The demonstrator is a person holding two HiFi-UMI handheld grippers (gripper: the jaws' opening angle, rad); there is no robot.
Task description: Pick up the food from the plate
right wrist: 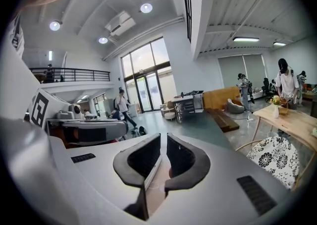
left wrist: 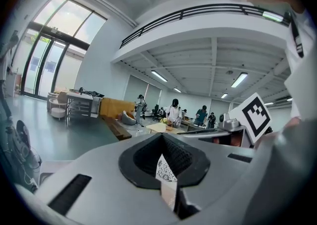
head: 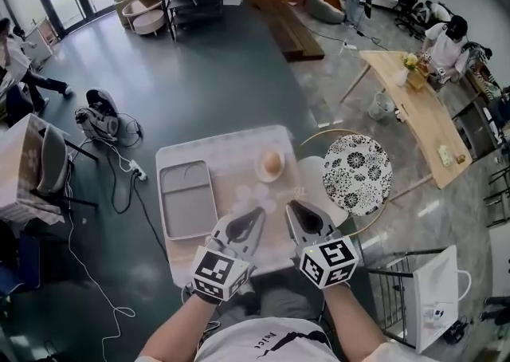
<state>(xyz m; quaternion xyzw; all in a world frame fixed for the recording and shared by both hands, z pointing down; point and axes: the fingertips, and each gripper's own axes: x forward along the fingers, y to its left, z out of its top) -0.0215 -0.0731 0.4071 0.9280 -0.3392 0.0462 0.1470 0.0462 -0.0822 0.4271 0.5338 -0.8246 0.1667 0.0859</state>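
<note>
A brown, egg-shaped piece of food (head: 272,163) sits on a small white plate (head: 260,174) at the far right part of the white table (head: 231,145). My left gripper (head: 256,211) hovers over the table's near half, below and slightly left of the plate, with its jaws together and nothing between them. My right gripper (head: 290,204) hangs beside it, just below the plate, also shut and empty. The left gripper view shows the left gripper (left wrist: 162,136) with its dark pads meeting at the tip. In the right gripper view the right gripper (right wrist: 163,137) shows only a thin slit.
A grey compartment tray (head: 187,197) lies on the table's left side. Right of the table stands a round black-and-white patterned seat (head: 357,174). Cables and a device (head: 100,121) lie on the floor at left. A wooden table (head: 422,113) stands further right.
</note>
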